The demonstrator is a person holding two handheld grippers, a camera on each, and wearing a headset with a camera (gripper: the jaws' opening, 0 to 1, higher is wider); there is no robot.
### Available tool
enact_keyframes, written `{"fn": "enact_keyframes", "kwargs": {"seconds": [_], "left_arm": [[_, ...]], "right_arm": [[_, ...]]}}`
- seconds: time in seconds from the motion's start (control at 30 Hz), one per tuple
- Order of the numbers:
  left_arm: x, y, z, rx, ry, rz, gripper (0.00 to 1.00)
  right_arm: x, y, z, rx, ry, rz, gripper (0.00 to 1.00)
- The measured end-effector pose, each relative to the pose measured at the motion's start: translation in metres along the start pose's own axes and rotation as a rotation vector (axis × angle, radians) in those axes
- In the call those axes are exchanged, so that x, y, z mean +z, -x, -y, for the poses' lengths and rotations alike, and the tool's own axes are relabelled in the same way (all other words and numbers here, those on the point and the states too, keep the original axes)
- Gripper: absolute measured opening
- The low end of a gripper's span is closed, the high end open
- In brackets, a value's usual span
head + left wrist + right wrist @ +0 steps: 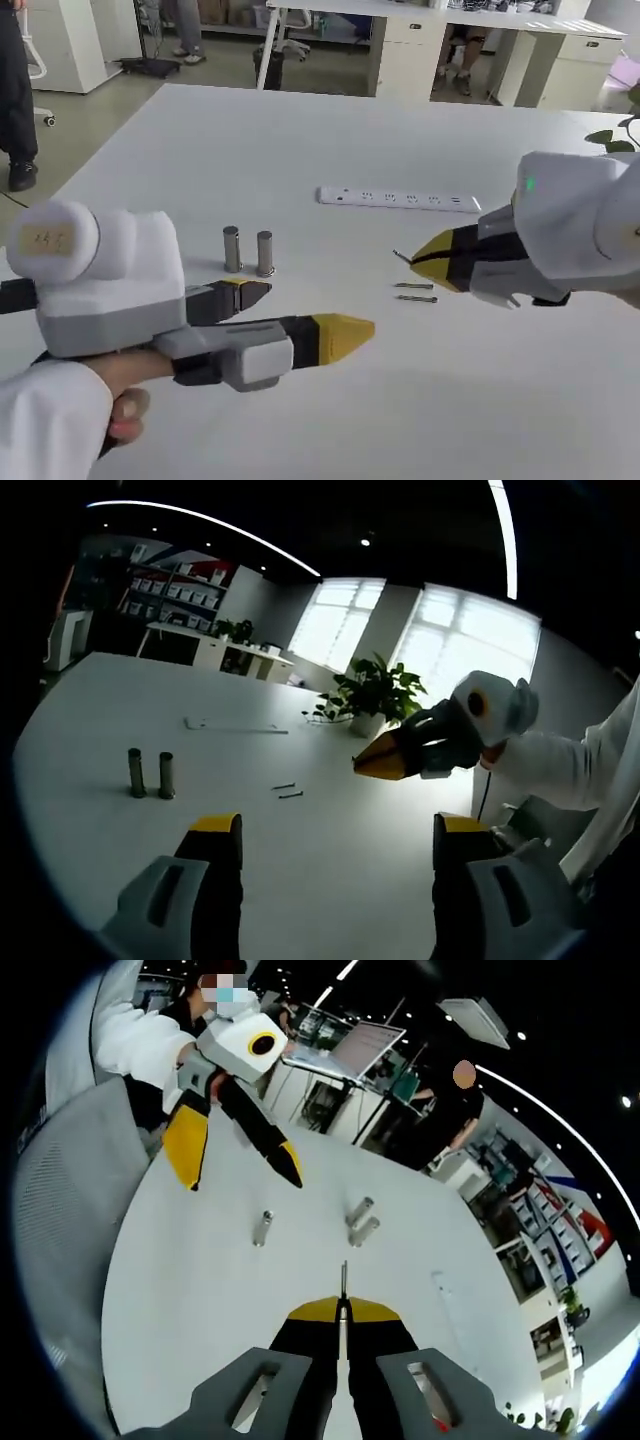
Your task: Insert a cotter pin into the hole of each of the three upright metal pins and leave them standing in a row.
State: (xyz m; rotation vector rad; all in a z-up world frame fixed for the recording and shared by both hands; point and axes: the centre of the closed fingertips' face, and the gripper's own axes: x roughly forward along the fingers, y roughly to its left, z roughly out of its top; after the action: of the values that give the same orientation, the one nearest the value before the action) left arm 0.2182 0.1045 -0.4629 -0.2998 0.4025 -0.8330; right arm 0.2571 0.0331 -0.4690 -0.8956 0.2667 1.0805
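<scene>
Two upright metal pins (232, 248) (265, 253) stand side by side on the white table; the left gripper view has them at its left (135, 772) (166, 775). In the right gripper view a third metal pin (262, 1228) stands apart from the pair (362, 1220), nearer the left gripper (240, 1165). My right gripper (412, 260) (343, 1305) is shut on a cotter pin (343, 1280), whose tip (400, 256) sticks out in front. Two loose cotter pins (413, 286) (416, 298) lie just below it. My left gripper (315, 308) (338, 830) hovers open, holding nothing, in front of the metal pins.
A white power strip (400, 198) lies across the table behind the work. A potted plant (372, 692) stands at the table's far right edge. Desks, chairs and people stand beyond the table.
</scene>
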Motion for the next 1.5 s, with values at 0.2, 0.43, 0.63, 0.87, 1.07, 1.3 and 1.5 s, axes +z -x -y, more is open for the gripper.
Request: {"fn": "enact_keyframes", "kwargs": {"seconds": [0.2,0.43,0.63,0.87,1.07,1.3,1.5], "left_arm": [[0.0,-0.007,0.003,-0.01,0.015,-0.004,0.68],[0.003,-0.013,0.0,0.003,0.074,0.014,0.46],[0.002,-0.016,0.0,-0.005,0.142,0.025,0.36],[-0.002,-0.018,0.002,-0.018,0.198,0.013,0.25],[-0.004,-0.017,0.004,-0.033,0.228,0.009,0.14],[-0.011,-0.017,0.002,-0.021,0.241,-0.014,0.11],[-0.012,-0.016,0.0,-0.017,0.263,-0.013,0.08]], "right_arm": [[0.003,-0.004,-0.016,0.013,0.041,-0.002,0.0],[0.01,-0.009,-0.026,0.012,0.1,0.0,0.0],[0.019,-0.014,-0.033,0.013,0.149,0.013,0.0],[0.026,-0.016,-0.04,0.015,0.196,0.01,0.0],[0.032,-0.017,-0.045,0.023,0.214,0.021,0.0],[0.039,-0.019,-0.049,0.028,0.227,0.034,0.0],[0.04,-0.021,-0.053,0.042,0.233,0.04,0.0]]}}
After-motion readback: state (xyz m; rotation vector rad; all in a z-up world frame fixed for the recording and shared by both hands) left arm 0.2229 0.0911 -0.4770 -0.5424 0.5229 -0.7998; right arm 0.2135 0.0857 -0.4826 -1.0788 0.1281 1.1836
